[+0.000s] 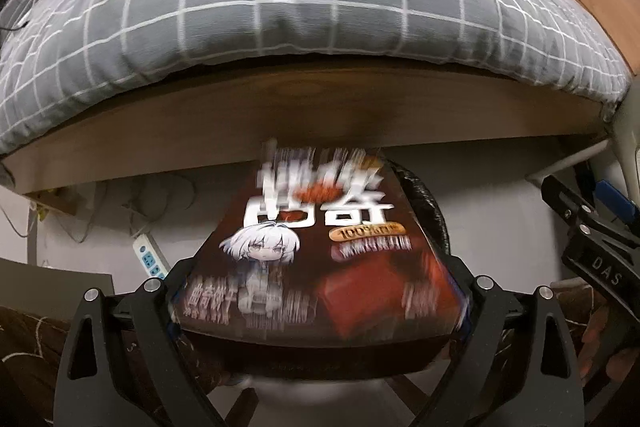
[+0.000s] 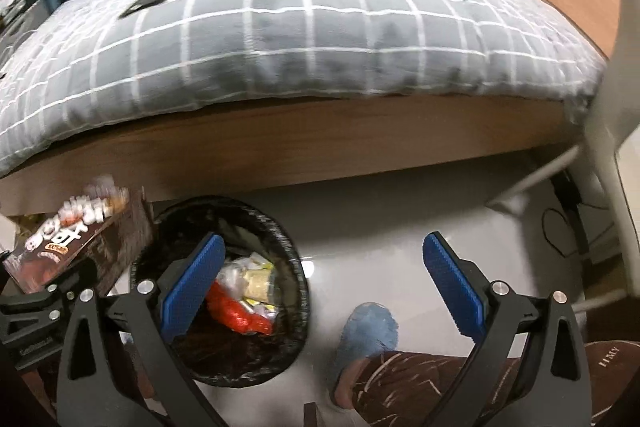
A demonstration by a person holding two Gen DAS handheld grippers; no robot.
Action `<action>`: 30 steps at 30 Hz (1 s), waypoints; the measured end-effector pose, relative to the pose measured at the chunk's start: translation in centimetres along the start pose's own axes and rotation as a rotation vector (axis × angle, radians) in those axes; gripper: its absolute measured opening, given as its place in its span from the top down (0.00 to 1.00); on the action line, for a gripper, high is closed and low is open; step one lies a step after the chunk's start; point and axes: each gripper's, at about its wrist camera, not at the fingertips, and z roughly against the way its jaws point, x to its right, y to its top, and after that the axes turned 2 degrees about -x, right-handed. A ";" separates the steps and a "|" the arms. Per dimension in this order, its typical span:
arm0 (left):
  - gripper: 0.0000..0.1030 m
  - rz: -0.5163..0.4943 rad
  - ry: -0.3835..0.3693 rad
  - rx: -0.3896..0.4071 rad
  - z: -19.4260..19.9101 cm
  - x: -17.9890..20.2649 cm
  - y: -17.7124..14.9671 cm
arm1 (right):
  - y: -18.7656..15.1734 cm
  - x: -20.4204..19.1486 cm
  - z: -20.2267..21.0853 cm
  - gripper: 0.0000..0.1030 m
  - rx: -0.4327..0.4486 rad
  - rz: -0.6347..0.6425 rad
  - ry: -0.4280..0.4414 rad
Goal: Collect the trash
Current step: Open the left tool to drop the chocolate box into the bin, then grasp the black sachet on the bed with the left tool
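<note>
A dark brown cookie box [image 1: 320, 247] with white lettering and a cartoon figure is gripped at its near end by my left gripper [image 1: 320, 281], pads pressed on both its sides. Blurred, it hangs over the rim of a round bin with a black liner [image 1: 428, 203]. In the right wrist view the same box [image 2: 76, 239] hovers at the left beside the bin [image 2: 276, 227], which holds a red wrapper [image 2: 236, 315] and pale packets [image 2: 252, 275]. My right gripper [image 2: 320, 283] stands wide open above the floor by the bin, with nothing between its blue pads [image 2: 452, 283].
A bed with a grey checked duvet [image 2: 304, 27] on a wooden frame [image 2: 280, 147] fills the far side. A white power strip [image 1: 150, 259] lies on the floor under it. A person's foot in a blue slipper [image 2: 368, 331] stands right of the bin. A white frame [image 2: 532, 179] stands at the right.
</note>
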 end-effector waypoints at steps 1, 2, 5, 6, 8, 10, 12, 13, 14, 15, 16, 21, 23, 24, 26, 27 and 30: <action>0.13 -0.006 0.003 0.000 0.0 0.2 0.0 | 0.0 0.1 0.0 0.07 -0.001 -0.002 -0.002; 0.13 -0.013 0.000 0.001 0.0 0.5 0.0 | 0.1 0.3 -0.1 0.07 -0.002 -0.005 -0.009; 0.13 -0.018 0.003 0.008 0.4 0.6 -0.2 | 0.3 0.5 0.1 0.07 0.002 -0.014 -0.003; 0.13 -0.013 0.002 0.010 0.4 0.6 -0.2 | 0.4 0.5 0.3 0.07 0.005 -0.015 -0.001; 0.12 -0.005 0.003 0.014 0.6 0.7 -0.1 | 0.5 0.3 0.5 0.07 0.011 -0.014 0.006; 0.12 -0.003 0.006 0.025 0.7 0.6 0.3 | 0.7 0.0 0.9 0.07 0.022 -0.007 0.010; 0.09 -0.002 0.016 0.047 1.2 0.3 0.4 | 0.8 -0.1 1.2 0.07 0.034 -0.004 0.008; 0.05 -0.003 0.024 0.063 1.6 -0.4 0.7 | 1.0 -0.1 1.4 0.07 0.039 -0.006 0.010; 0.06 -0.002 0.029 0.072 1.9 -0.7 0.7 | 1.1 -0.1 1.5 0.07 0.044 -0.007 0.011; 0.06 -0.003 0.036 0.089 2.4 -0.8 1.0 | 1.3 -0.1 1.8 0.07 0.050 -0.008 0.012; 0.06 -0.001 0.038 0.097 2.7 -0.8 1.2 | 1.4 0.0 2.1 0.07 0.056 -0.009 0.012; 0.06 0.011 0.034 0.141 4.7 -1.2 2.8 | 2.9 0.2 3.9 0.07 0.112 -0.011 0.017; 0.06 0.014 0.030 0.159 5.4 -0.7 3.9 | 3.5 0.5 4.8 0.07 0.143 -0.010 0.020; 0.06 0.021 0.022 0.175 6.0 -0.6 4.7 | 3.9 0.6 5.1 0.07 0.154 -0.010 0.022; 0.06 0.031 0.017 0.196 6.8 -0.8 6.0 | 4.8 0.7 5.6 0.07 0.176 -0.007 0.025; 0.06 0.033 0.016 0.208 7.1 -0.7 6.8 | 5.1 0.7 5.8 0.07 0.184 -0.007 0.024; 0.06 0.034 0.015 0.230 7.4 -0.1 9.2 | 6.7 1.0 6.2 0.07 0.213 -0.013 0.032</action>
